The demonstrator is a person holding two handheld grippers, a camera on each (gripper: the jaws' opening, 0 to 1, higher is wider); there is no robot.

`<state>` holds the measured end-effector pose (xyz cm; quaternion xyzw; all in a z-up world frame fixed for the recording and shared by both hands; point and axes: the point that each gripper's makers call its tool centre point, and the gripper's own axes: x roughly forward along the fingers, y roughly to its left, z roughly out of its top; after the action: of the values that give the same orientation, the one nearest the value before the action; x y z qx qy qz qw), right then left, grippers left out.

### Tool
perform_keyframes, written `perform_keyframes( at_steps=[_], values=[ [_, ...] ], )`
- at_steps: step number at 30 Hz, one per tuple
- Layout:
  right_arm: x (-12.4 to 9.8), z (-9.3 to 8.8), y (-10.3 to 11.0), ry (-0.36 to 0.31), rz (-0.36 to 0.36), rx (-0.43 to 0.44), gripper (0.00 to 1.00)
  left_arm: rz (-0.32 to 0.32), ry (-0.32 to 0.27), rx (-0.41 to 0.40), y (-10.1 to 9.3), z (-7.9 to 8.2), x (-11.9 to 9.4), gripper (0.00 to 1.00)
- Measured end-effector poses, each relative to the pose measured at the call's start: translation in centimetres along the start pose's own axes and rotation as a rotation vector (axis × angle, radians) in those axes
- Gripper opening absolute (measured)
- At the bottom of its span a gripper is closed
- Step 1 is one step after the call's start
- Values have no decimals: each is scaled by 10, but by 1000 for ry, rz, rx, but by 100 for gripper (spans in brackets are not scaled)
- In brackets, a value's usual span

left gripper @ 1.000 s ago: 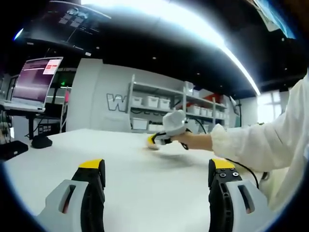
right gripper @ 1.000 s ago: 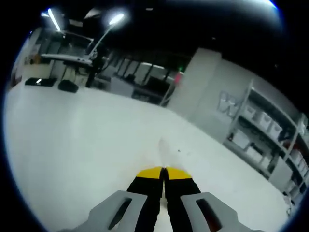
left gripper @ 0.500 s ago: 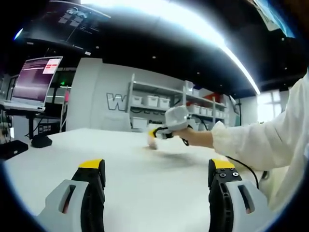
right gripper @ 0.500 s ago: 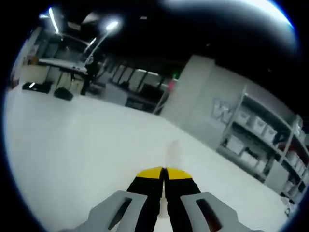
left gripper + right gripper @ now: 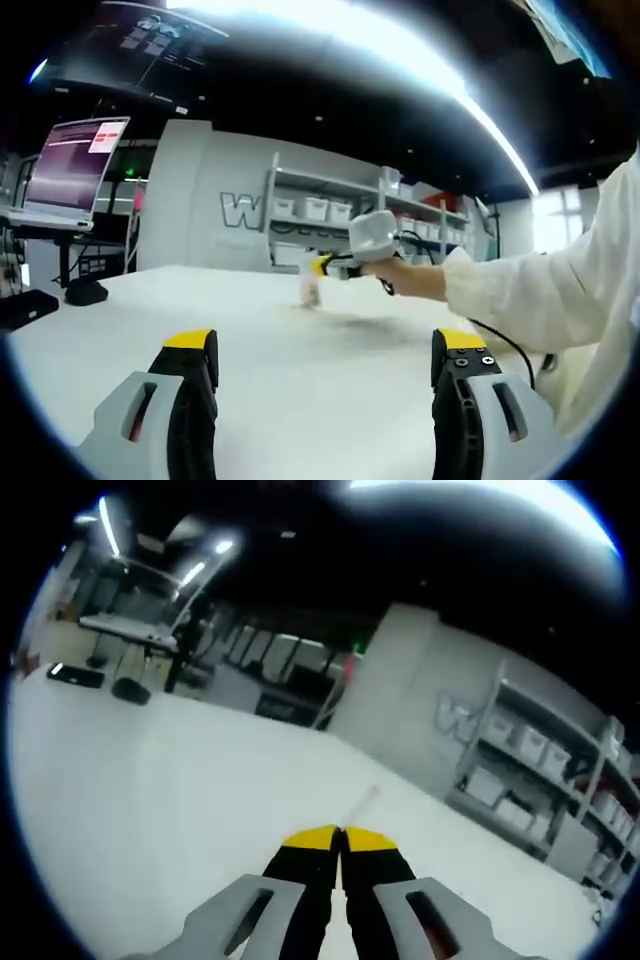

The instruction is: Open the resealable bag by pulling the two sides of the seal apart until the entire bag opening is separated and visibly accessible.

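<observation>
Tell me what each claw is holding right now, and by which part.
The right claw is shut on the resealable bag, pinching its top edge so it hangs. The left claw is open, holding nothing.

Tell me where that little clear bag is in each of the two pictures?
Left gripper view: the clear bag hangs just left of centre, pinched by the right tool above the white table.
Right gripper view: the bag shows as a thin, faint sliver poking out past the shut yellow tips of the right tool, low centre.
Shared landmark: the grey wall with the big letter W, beside the shelves.
</observation>
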<state>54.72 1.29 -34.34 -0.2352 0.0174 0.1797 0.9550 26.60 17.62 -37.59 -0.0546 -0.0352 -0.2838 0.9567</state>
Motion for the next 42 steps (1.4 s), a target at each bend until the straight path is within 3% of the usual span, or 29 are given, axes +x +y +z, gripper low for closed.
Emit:
perform_keyframes(
  at_steps=[24, 42],
  values=[
    [-18, 21, -4, -50, 14, -23, 0, -10, -4, 18, -6, 7, 0, 87],
    [-36, 18, -9, -54, 22, -31, 0, -9, -3, 19, -6, 6, -2, 87]
  ],
)
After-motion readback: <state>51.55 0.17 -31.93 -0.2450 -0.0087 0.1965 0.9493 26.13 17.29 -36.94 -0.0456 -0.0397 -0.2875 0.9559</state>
